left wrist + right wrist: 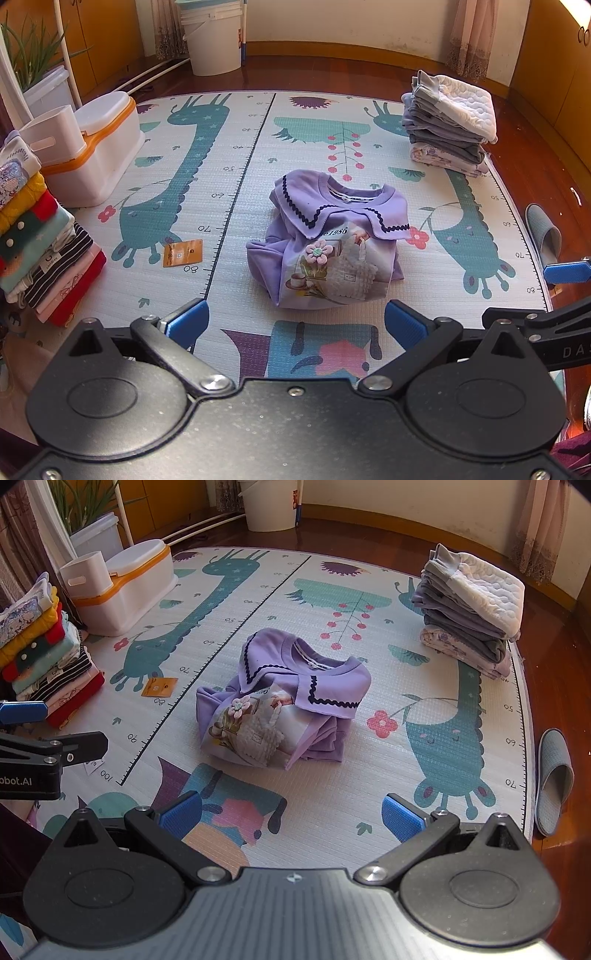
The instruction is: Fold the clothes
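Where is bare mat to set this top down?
Free: mat between purple top and both claws; strip between top and grey stack. Crowded: left edge, with colourful stack, white bin, orange card.

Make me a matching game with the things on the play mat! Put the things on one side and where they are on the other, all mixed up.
Things:
1. purple top
2. slipper
3. orange packet
4. white bucket

Places:
A. on the wooden floor past the mat's far edge
B. middle of the mat
C. off the mat's right edge
D. on the mat beside the ruler print

Pairs: 1-B, 2-C, 3-D, 4-A
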A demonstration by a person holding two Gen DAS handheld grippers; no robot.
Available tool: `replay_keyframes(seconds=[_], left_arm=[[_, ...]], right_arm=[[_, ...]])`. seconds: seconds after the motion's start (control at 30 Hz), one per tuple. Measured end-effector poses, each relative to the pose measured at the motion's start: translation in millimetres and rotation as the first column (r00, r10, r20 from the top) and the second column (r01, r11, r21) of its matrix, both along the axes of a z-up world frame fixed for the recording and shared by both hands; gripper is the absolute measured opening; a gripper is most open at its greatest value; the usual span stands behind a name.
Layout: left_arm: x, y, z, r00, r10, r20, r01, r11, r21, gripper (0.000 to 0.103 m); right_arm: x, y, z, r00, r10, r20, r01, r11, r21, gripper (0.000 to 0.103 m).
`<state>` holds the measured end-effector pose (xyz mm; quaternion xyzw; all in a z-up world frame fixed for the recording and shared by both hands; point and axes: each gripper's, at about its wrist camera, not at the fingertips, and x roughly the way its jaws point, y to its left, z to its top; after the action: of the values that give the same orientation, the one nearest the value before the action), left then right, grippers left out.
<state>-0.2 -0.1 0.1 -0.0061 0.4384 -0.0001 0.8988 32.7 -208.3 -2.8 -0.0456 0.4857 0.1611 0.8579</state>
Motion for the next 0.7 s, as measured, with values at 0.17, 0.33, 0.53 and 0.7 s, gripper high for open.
replay_keyframes(seconds=[0.17, 0.33, 0.53, 0.7], left_arm=[[-0.9, -0.7, 0.3, 1.0, -0.001, 0.0, 0.001, 1.0, 0.001, 0.103], [-1.8, -1.1, 0.1, 1.0, 0.001, -0.002, -0.001, 1.0, -0.003, 0.103], [0.7, 0.9, -0.6, 1.0, 0.005, -0.005, -0.005, 1.0, 0.007, 0.103], [0.0, 0.1, -0.7, 1.0, 0.004, 0.0, -0.004, 1.0, 0.001, 0.103]], right_arm=[[0.3, 0.2, -0.2, 1.0, 0.002, -0.001, -0.002, 1.0, -0.001, 0.103], [0.2, 0.7, -0.4, 1.0, 0.003, -0.002, -0.003, 1.0, -0.002, 0.103], [0.0, 1.0, -0.7, 1.0, 0.004, -0.002, -0.004, 1.0, -0.003, 0.103], [0.6, 1.2, -1.3, 1.0, 0.008, -0.007, -0.008, 1.0, 0.002, 0.103]])
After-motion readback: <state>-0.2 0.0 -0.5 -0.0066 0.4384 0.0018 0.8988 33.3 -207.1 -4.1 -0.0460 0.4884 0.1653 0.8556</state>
